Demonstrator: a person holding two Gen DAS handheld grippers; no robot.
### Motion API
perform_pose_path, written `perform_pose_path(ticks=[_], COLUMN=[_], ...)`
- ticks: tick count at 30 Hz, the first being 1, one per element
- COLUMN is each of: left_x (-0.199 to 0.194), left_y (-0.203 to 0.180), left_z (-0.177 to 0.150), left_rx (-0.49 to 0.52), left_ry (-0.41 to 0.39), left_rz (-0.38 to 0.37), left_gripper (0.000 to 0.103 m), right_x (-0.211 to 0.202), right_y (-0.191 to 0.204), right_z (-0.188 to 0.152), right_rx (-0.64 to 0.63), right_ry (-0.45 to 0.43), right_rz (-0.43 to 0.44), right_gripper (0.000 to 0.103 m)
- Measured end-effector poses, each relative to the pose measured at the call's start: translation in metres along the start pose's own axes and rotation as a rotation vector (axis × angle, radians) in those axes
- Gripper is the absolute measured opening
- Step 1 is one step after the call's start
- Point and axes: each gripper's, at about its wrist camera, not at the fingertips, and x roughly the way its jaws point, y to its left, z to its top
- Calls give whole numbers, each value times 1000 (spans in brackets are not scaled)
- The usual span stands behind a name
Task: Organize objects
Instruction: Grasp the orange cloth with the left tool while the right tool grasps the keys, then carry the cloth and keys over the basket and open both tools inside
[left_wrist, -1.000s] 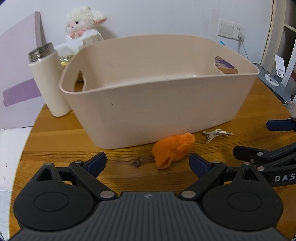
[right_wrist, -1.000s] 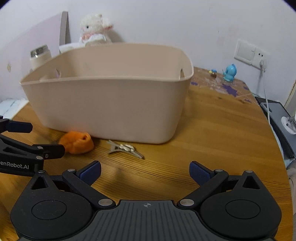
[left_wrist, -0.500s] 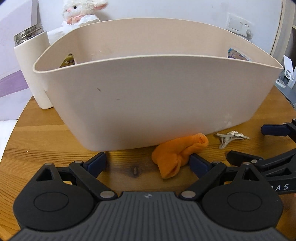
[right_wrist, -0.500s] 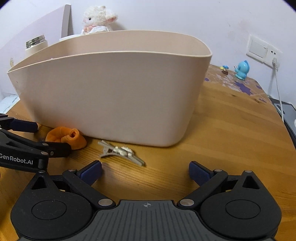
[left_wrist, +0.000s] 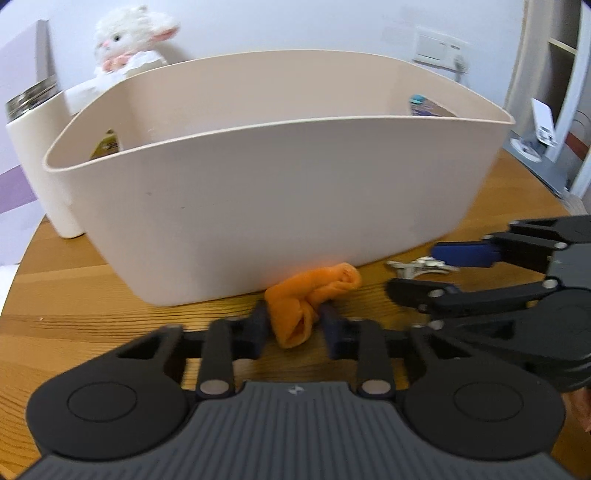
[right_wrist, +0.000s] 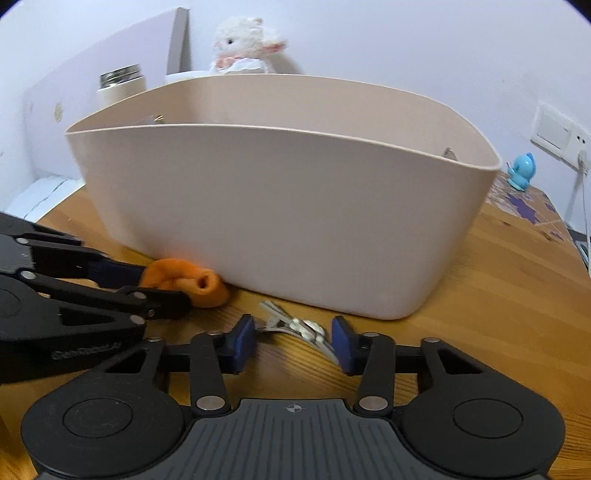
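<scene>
A beige plastic basket (left_wrist: 280, 206) stands on the round wooden table; it also shows in the right wrist view (right_wrist: 295, 221). An orange rolled cloth (left_wrist: 310, 295) lies against its near wall. My left gripper (left_wrist: 293, 325) is shut on the cloth's near end, which also shows in the right wrist view (right_wrist: 184, 280). A metal hair clip (right_wrist: 295, 328) lies on the table between the fingers of my right gripper (right_wrist: 293, 341). The right jaws have narrowed around the clip with small gaps left on both sides. The clip also shows in the left wrist view (left_wrist: 417, 266).
A white thermos (left_wrist: 37, 162) stands left of the basket. A white plush lamb (left_wrist: 129, 48) sits behind it. A small blue toy (right_wrist: 521, 173) is at the table's far right. A wall socket (right_wrist: 561, 133) with a cable is on the right wall.
Both grippers moved forward and down to the table. The left jaws closed on the orange cloth. The right jaws narrowed around the hair clip.
</scene>
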Motion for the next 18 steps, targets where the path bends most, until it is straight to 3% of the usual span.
perform_pose_path(ticks=[2, 18], left_x=[-2, -28], left_y=[-3, 6], left_z=[-2, -11], left_rx=[11, -24], left_ry=[2, -22], left_rz=[-16, -33], left_gripper=[11, 7], right_x=[-3, -42], right_y=[0, 3], right_z=[0, -8], right_rx=[0, 53], right_ry=[7, -48], right_rz=[-4, -29], right_gripper=[38, 38])
